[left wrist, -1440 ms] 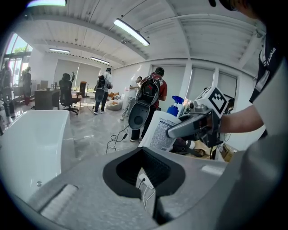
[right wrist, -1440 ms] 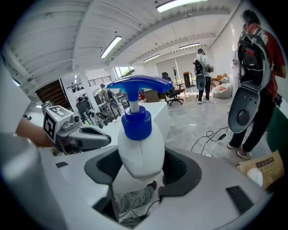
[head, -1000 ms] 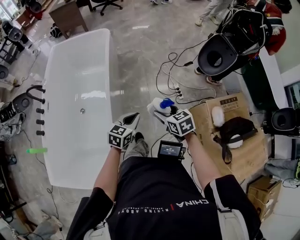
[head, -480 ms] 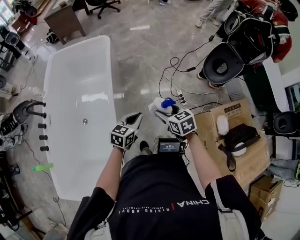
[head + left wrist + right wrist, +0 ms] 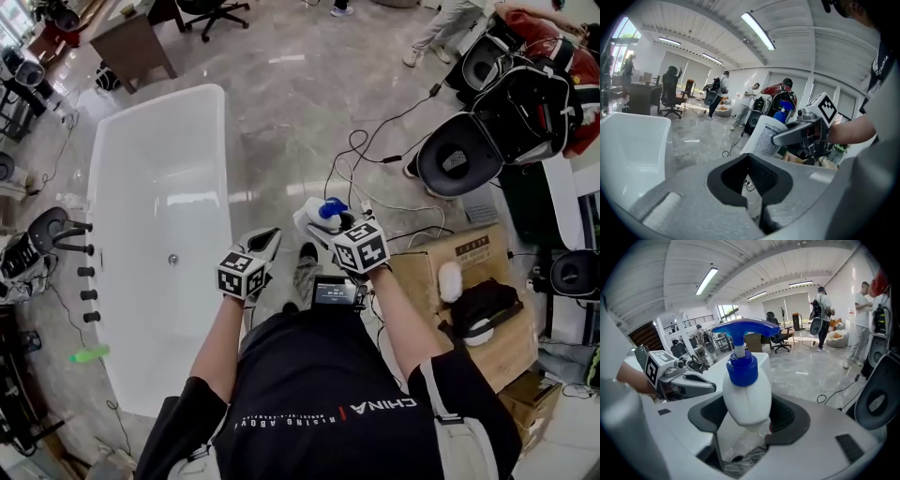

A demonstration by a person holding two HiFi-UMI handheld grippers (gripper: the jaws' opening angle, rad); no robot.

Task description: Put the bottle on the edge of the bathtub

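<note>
noted shift over last second: walked on beside bathtub [image 5: 228,187], hands held as before. found right claw [image 5: 323,225] clamped on bottle [image 5: 309,219], upright, above floor, apart from tub rim. found left claw [image 5: 263,242] closed, empty. judged: transit only, placement pending.

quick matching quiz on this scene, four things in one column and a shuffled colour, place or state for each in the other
Things:
1 bottle
2 pump
3 left claw
4 bathtub

Matches:
a blue
b on the floor to the person's left
c nothing between its jaws
d held in the right claw

Pairs: 1-d, 2-a, 3-c, 4-b
</note>
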